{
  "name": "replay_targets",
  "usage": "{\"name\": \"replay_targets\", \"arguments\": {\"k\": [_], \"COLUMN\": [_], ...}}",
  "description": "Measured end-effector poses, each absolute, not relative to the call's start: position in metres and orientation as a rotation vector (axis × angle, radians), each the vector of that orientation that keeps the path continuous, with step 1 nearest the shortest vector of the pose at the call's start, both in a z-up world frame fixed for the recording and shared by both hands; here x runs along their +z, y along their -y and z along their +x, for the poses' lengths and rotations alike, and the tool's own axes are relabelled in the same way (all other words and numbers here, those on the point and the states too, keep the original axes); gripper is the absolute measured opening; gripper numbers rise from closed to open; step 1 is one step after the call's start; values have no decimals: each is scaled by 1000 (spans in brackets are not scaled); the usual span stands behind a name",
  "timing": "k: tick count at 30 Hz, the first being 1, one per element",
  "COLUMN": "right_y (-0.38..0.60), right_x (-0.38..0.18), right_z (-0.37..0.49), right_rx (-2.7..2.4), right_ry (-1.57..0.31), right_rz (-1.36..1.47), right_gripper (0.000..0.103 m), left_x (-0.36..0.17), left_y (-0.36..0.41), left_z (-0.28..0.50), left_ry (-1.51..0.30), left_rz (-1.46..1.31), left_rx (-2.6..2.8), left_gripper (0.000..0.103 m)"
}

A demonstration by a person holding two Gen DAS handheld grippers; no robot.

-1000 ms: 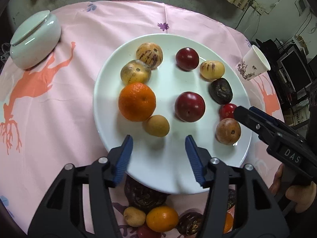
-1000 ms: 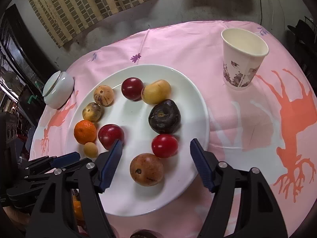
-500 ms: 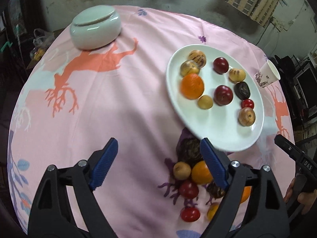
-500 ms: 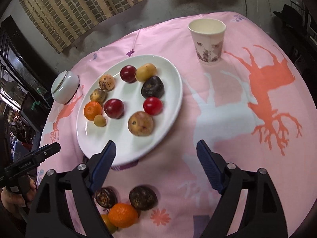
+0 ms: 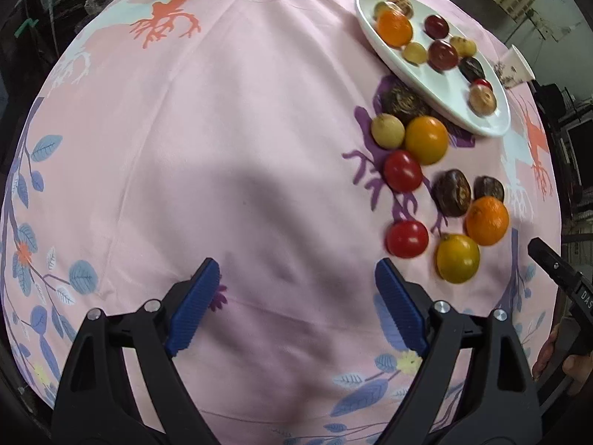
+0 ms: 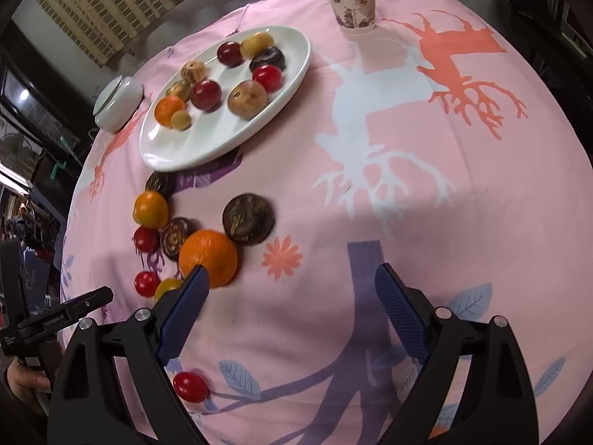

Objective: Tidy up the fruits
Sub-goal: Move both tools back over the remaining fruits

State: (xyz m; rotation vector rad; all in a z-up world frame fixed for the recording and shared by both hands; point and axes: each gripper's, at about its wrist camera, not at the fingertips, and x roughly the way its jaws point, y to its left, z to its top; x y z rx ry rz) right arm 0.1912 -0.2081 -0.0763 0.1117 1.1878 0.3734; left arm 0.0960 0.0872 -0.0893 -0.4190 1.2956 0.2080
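Sorting is partway done, as I judge it: the white plate holds nine fruits, while a loose cluster lies on the pink tablecloth just beside the plate's near rim. In the right wrist view, the nearest loose piece is a mandarin orange, touching a dark wrinkled passion fruit and a smaller dark fruit. Two yellow-orange fruits, several cherry tomatoes and one more dark fruit tucked at the plate edge complete the cluster; one cherry tomato lies apart, close under my right tool.

My right gripper has its jaws spread wide and empty; its left finger overlaps the mandarin orange in the picture, though I cannot confirm contact. My left gripper is likewise spread and empty, over bare cloth, with the cluster off to its right.

Next move, in my estimate: shift the right gripper leftward to straddle the mandarin orange, lower, close gently, then carry it to the bare part of the plate. A paper cup and a lidded ceramic bowl stand well apart.
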Motion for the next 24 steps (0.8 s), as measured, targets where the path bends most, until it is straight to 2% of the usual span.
{"name": "replay_targets", "arguments": {"k": [10, 19, 24], "right_y": [178, 161, 142], "right_x": [-71, -84, -92], "right_z": [131, 96, 83], "right_rx": [458, 581, 631], "right_ry": [-1098, -1160, -1168], "right_rz": [-164, -149, -206], "right_gripper": [91, 91, 70], "left_x": [-88, -85, -86], "left_y": [-51, -51, -59], "left_z": [78, 71, 66], "left_ry": [-1319, -1313, -1316], "left_rz": [-371, -367, -374], "left_rx": [143, 147, 163], "left_gripper": [88, 88, 89]}}
